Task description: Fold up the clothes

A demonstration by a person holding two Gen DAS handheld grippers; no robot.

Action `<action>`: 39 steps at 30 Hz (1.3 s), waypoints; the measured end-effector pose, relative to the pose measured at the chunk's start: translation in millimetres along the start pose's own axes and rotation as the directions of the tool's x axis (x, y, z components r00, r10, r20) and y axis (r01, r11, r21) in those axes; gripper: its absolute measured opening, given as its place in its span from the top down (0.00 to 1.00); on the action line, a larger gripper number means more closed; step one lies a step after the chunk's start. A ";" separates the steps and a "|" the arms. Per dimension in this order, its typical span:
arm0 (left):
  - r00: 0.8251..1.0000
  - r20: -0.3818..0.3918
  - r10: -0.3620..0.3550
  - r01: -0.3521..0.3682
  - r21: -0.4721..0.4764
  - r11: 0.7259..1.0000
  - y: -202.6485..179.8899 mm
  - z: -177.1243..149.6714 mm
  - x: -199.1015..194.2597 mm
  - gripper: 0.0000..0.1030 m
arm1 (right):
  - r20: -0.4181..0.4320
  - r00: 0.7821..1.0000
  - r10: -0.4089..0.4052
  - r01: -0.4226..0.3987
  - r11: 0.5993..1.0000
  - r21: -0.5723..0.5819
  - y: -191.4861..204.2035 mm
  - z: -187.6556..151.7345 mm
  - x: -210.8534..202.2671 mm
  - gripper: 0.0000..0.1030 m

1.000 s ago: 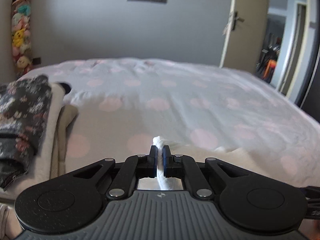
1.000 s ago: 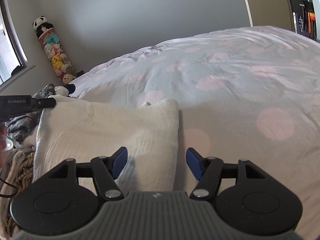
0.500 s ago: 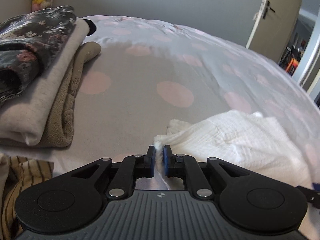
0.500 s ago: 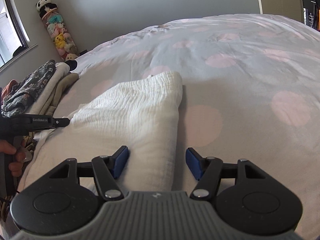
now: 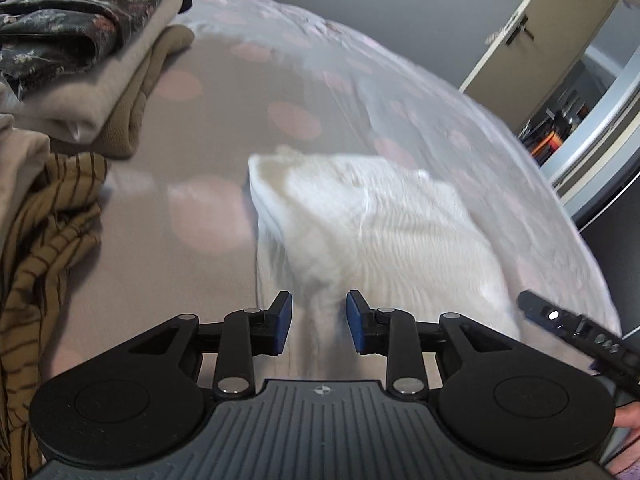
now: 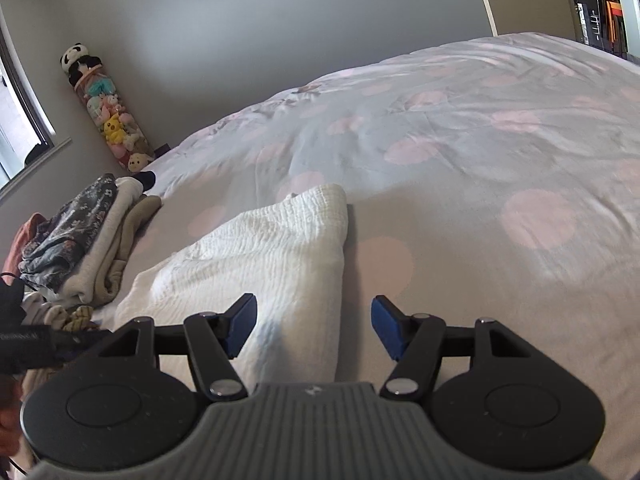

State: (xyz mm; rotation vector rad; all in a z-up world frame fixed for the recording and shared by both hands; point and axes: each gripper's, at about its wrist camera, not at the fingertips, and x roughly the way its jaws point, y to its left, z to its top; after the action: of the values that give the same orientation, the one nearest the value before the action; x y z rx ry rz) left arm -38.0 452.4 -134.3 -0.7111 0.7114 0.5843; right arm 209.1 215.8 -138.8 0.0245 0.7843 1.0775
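A white crinkled garment lies folded on the bed; it also shows in the right wrist view. My left gripper is open just above the garment's near left edge, holding nothing. My right gripper is open over the garment's near right edge, its left pad above the cloth and its right pad over the duvet. The right gripper's body shows at the right of the left wrist view. That view is blurred by motion.
The bed has a grey duvet with pink dots. A stack of folded clothes, floral on top, sits to the left. A striped brown garment lies near left. An open door is far right.
My left gripper has opened and let go of the white garment's corner, which now lies on the bed. It has turned to face the garment. The right gripper stayed open and shifted slightly.
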 end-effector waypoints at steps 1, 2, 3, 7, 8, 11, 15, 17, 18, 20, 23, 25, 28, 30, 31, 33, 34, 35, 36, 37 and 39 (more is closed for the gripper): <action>1.000 -0.024 0.017 -0.017 0.006 1.000 -1.3 -1.8 4.0 0.88 | -0.001 1.000 0.003 -0.003 1.000 -0.014 2.7 -2.4 -3.2 0.35; 0.998 -0.049 0.034 -0.034 0.013 0.999 -2.5 -3.5 8.0 0.94 | -0.002 1.000 0.005 -0.005 1.000 -0.028 5.4 -4.8 -6.4 0.35; 0.997 -0.065 0.049 -0.048 0.014 0.999 -2.8 -5.5 10.8 0.94 | -0.005 1.000 0.004 -0.005 0.999 -0.047 8.9 -8.2 -8.6 0.35; 0.984 -0.114 0.137 -0.136 0.019 0.991 -2.3 -16.0 15.2 0.98 | -0.024 1.000 -0.006 0.002 0.988 -0.153 24.6 -22.4 -11.9 0.63; 0.979 -0.124 0.164 -0.161 0.029 0.986 -3.0 -19.2 15.4 1.00 | -0.032 0.999 -0.015 0.009 0.984 -0.179 27.1 -26.2 -9.3 0.64; 0.974 -0.122 0.192 -0.185 0.069 0.980 -4.5 -23.3 18.1 1.00 | -0.055 0.998 -0.045 0.030 0.966 -0.255 33.8 -37.8 -0.6 0.63; 0.985 -0.076 0.158 -0.160 -0.019 0.987 2.2 -24.0 -4.6 0.99 | -0.050 0.998 -0.047 0.034 0.972 -0.234 29.3 -36.9 -8.3 0.63; 0.989 -0.053 0.141 -0.144 -0.065 0.987 4.3 -27.5 -18.6 0.99 | -0.040 0.998 -0.039 0.031 0.980 -0.195 26.2 -34.8 -20.4 0.63; 0.992 -0.053 0.117 -0.121 -0.087 0.989 5.1 -30.6 -23.7 0.99 | -0.036 0.999 -0.036 0.029 0.983 -0.179 25.8 -35.3 -27.3 0.63; 0.996 -0.059 0.074 -0.081 -0.122 0.989 4.3 -36.3 -32.3 0.98 | -0.030 0.999 -0.021 0.015 0.986 -0.165 28.6 -38.9 -39.8 0.63; 0.995 -0.078 0.064 -0.075 -0.138 0.988 -2.9 -45.3 -40.5 0.84 | -0.019 1.000 0.007 -0.010 0.984 -0.179 37.9 -47.6 -57.5 0.63; 0.992 -0.097 0.079 -0.093 -0.151 0.984 -4.5 -52.9 -43.2 0.71 | -0.034 0.999 0.003 -0.009 0.980 -0.197 43.7 -55.6 -65.6 0.63; 0.990 -0.112 0.083 -0.104 -0.202 0.974 0.2 -59.5 -45.9 0.61 | -0.089 0.994 -0.061 0.044 0.982 -0.183 42.6 -65.4 -67.3 0.62; 0.987 -0.134 0.090 -0.120 -0.233 0.965 4.9 -61.3 -44.5 0.54 | -0.142 0.986 -0.091 0.070 0.987 -0.146 36.6 -69.0 -64.2 0.54; 0.984 -0.152 0.094 -0.130 -0.246 0.961 6.9 -61.8 -42.6 0.54 | -0.176 0.980 -0.096 0.076 0.990 -0.118 31.9 -69.6 -61.1 0.54; 0.986 -0.138 0.089 -0.123 -0.262 0.957 7.9 -65.3 -46.4 0.54 | -0.231 0.967 -0.106 0.091 0.993 -0.071 22.6 -71.9 -54.1 0.54; 0.992 -0.098 0.085 -0.109 -0.278 0.954 8.8 -66.9 -53.7 0.55 | -0.259 0.960 -0.109 0.100 0.994 -0.048 18.0 -73.0 -50.6 0.54; 0.995 -0.057 0.081 -0.095 -0.294 0.951 9.6 -68.6 -61.2 0.55 | -0.286 0.951 -0.114 0.108 0.993 -0.036 15.0 -75.4 -47.1 0.54; 0.997 -0.016 0.078 -0.080 -0.310 0.948 10.5 -70.2 -68.7 0.55 | -0.313 0.942 -0.118 0.116 0.993 -0.025 12.2 -77.8 -43.5 0.54; 0.998 0.013 0.064 -0.057 -0.328 0.943 12.8 -71.8 -73.6 0.54 | -0.318 0.940 -0.124 0.120 0.992 -0.032 13.0 -78.9 -42.7 0.54; 0.998 0.004 0.060 -0.055 -0.344 0.937 15.5 -72.5 -74.1 0.54 | -0.323 0.936 -0.137 0.127 0.991 -0.052 15.5 -80.6 -41.7 0.55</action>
State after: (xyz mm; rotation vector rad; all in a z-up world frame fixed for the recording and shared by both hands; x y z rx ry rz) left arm -122.0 390.4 -124.6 -1.0126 0.6237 0.7776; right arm 140.2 162.6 -168.7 -0.2354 1.0523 0.9766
